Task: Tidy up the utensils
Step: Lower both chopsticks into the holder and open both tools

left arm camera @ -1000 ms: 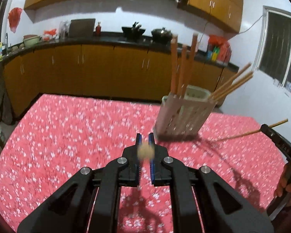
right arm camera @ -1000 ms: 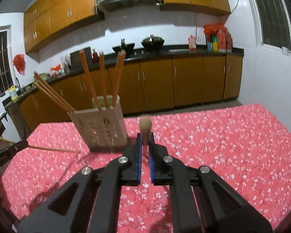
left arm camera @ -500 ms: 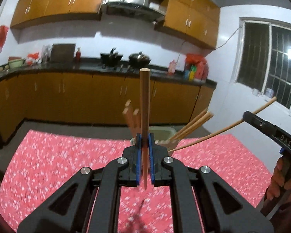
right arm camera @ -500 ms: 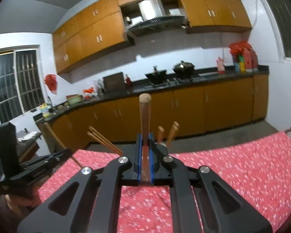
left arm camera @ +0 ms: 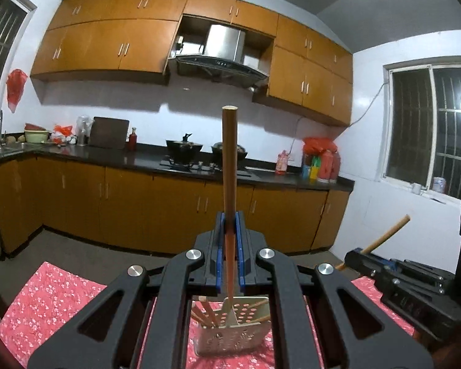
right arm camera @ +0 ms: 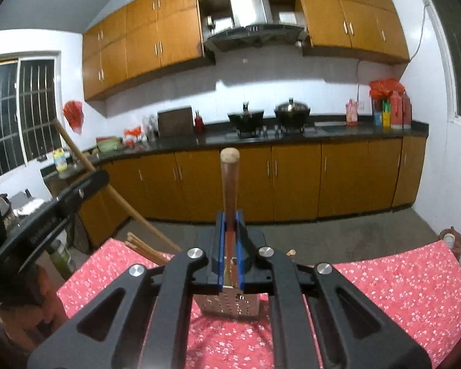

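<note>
My left gripper (left arm camera: 229, 230) is shut on a wooden chopstick (left arm camera: 229, 166) held upright, its lower tip (left arm camera: 231, 316) over the perforated beige utensil holder (left arm camera: 230, 335), which holds several chopsticks. My right gripper (right arm camera: 229, 230) is shut on a darker wooden chopstick (right arm camera: 229, 184), also upright above the same holder (right arm camera: 230, 304). The right gripper with its stick (left arm camera: 387, 233) shows at the right of the left wrist view. The left gripper with its stick (right arm camera: 86, 160) shows at the left of the right wrist view.
The holder stands on a table with a red flowered cloth (right arm camera: 384, 283). Behind are orange kitchen cabinets (right arm camera: 292, 178), a dark counter with pots (right arm camera: 292, 113) and a range hood (left arm camera: 221, 58). A window (left arm camera: 430, 126) is on the right wall.
Both grippers have tilted up and risen over the holder. The chopsticks now stand upright in the jaws, tips pointing down at the holder, which has slipped below the fingers.
</note>
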The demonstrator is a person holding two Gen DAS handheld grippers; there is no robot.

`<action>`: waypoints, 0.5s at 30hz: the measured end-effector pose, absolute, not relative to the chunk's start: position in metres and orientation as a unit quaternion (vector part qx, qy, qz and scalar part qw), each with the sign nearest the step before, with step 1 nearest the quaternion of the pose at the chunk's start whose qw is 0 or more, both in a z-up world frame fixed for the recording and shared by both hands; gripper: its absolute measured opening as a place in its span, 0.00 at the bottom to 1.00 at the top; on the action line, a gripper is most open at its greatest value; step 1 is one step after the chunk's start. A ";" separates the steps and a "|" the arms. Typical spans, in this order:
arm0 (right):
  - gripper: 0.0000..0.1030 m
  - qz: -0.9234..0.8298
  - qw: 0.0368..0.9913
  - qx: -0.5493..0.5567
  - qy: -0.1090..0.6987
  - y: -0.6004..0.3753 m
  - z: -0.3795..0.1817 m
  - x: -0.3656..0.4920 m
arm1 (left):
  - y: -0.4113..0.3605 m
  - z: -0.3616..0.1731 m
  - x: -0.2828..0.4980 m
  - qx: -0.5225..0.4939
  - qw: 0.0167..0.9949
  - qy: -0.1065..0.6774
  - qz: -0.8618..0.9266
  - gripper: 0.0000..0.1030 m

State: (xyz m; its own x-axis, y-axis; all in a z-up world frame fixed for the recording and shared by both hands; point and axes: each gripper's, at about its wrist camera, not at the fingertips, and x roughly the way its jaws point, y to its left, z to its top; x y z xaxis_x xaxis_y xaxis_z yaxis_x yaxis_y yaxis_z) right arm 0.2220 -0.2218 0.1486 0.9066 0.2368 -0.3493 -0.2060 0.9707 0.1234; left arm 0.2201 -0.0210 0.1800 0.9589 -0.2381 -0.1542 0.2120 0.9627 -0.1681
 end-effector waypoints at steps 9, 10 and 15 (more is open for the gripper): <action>0.13 0.114 0.967 0.063 0.220 -0.217 0.130 0.251 | -0.028 0.140 0.259 -0.076 0.978 0.156 -0.116 0.07; 0.18 0.112 0.968 0.063 0.217 -0.218 0.129 0.250 | -0.027 0.137 0.260 -0.077 0.978 0.158 -0.115 0.07; 0.27 0.109 0.970 0.070 0.204 -0.225 0.126 0.242 | -0.019 0.137 0.252 -0.085 0.977 0.156 -0.119 0.13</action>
State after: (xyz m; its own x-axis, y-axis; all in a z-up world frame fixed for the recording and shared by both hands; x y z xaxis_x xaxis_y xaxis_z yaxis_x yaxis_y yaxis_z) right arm 0.2418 -0.2246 0.1258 0.8931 0.2395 -0.3809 -0.1820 0.9665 0.1810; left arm 0.2517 -0.0191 0.1372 0.9230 -0.2596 -0.2840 0.2069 0.9572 -0.2025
